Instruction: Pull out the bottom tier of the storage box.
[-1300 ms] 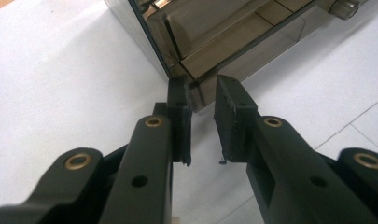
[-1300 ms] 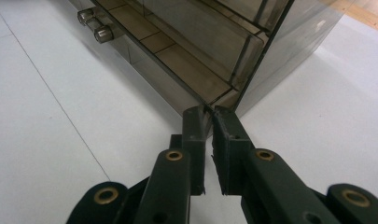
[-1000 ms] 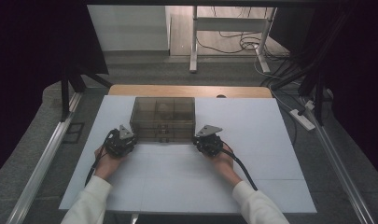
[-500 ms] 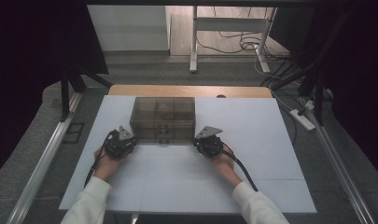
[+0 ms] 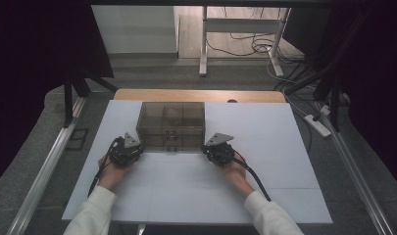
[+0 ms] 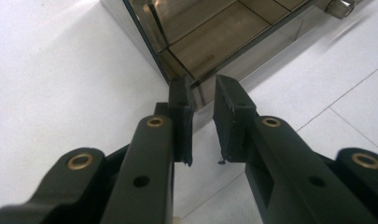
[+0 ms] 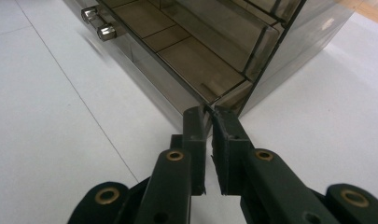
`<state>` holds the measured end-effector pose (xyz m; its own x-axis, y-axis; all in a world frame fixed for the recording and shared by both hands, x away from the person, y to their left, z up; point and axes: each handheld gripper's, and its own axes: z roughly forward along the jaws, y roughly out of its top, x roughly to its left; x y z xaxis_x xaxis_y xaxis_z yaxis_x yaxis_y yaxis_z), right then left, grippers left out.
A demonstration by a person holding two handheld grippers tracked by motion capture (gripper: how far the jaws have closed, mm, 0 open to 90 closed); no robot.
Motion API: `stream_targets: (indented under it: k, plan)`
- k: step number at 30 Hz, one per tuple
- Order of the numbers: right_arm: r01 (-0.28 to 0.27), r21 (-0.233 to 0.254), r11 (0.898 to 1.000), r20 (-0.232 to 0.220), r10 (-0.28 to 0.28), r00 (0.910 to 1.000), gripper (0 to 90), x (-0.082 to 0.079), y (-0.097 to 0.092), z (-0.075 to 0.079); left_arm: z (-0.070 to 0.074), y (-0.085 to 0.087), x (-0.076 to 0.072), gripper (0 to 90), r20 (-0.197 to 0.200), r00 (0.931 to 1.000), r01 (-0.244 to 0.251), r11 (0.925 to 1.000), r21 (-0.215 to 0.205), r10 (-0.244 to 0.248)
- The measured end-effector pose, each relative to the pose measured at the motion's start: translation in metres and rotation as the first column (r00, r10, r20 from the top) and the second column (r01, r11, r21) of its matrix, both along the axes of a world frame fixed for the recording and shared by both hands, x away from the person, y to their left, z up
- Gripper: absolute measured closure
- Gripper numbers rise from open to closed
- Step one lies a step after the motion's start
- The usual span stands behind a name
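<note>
A smoked clear drawer box (image 5: 171,126) sits mid-table on the white board (image 5: 264,186), a pale object (image 5: 172,114) in its top middle compartment. The left gripper (image 6: 203,105), slightly parted, and the right gripper (image 7: 208,121), nearly closed, flank its front corners, holding nothing.
</note>
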<state>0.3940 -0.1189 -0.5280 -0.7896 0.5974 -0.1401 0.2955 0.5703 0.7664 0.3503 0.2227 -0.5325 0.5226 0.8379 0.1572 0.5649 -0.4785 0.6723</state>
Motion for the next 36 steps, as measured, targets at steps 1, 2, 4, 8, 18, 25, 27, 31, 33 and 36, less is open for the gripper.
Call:
stream_targets:
  k: [1,2,4,8,18,25,27,31,33,36]
  plan:
    - [0.0,0.0,1.0,0.0,0.0,1.0,83.0,0.0,0.0,0.0,0.0,0.0,0.0,76.5,0.0,1.0,0.0,1.0,0.0,0.0]
    - [-0.002,-0.002,1.0,0.002,0.002,1.0,83.0,-0.0002,-0.0002,0.0,0.0001,0.0001,-0.0002,76.5,-0.001,1.0,0.001,1.0,0.0,-0.001]
    - [-0.003,-0.001,1.0,0.002,0.003,1.0,83.0,-0.0004,-0.0004,-0.0001,0.0001,0.0001,-0.0005,76.6,-0.001,1.0,0.001,1.0,0.0,-0.001]
    - [-0.006,0.002,1.0,0.001,0.006,1.0,83.0,-0.0009,-0.0005,-0.0002,0.0002,0.0002,-0.0011,76.5,-0.003,1.0,0.002,1.0,0.0,-0.002]
    - [-0.009,0.003,1.0,-0.002,0.009,1.0,83.1,-0.0037,-0.0011,-0.0002,0.0003,0.0003,-0.0039,76.6,-0.008,0.9999,0.006,1.0,-0.004,-0.006]
    - [-0.015,-0.003,1.0,-0.004,0.015,0.9999,83.2,-0.006,-0.0015,0.0001,-0.0001,0.0007,-0.0063,76.7,-0.011,0.9999,0.008,0.9999,-0.007,-0.008]
    - [-0.014,-0.004,1.0,-0.001,0.014,0.9999,83.2,-0.0068,-0.0014,-0.0001,-0.0001,0.0007,-0.007,76.7,-0.012,0.9999,0.008,0.9999,-0.007,-0.009]
    - [-0.017,-0.007,1.0,-0.003,0.017,0.9998,83.2,-0.0079,-0.0014,0.0,-0.0002,0.0011,-0.0079,76.7,-0.013,0.9999,0.01,0.9999,-0.009,-0.01]
    - [-0.02,-0.006,1.0,-0.002,0.02,0.9998,83.2,-0.0088,-0.0016,-0.0002,-0.0003,0.0012,-0.0084,76.7,-0.014,0.9998,0.011,0.9999,-0.01,-0.011]
    - [-0.026,-0.007,1.0,-0.003,0.026,0.9997,83.3,-0.0093,-0.0019,-0.0001,-0.0001,0.0015,-0.0089,76.7,-0.015,0.9998,0.013,0.9999,-0.011,-0.013]
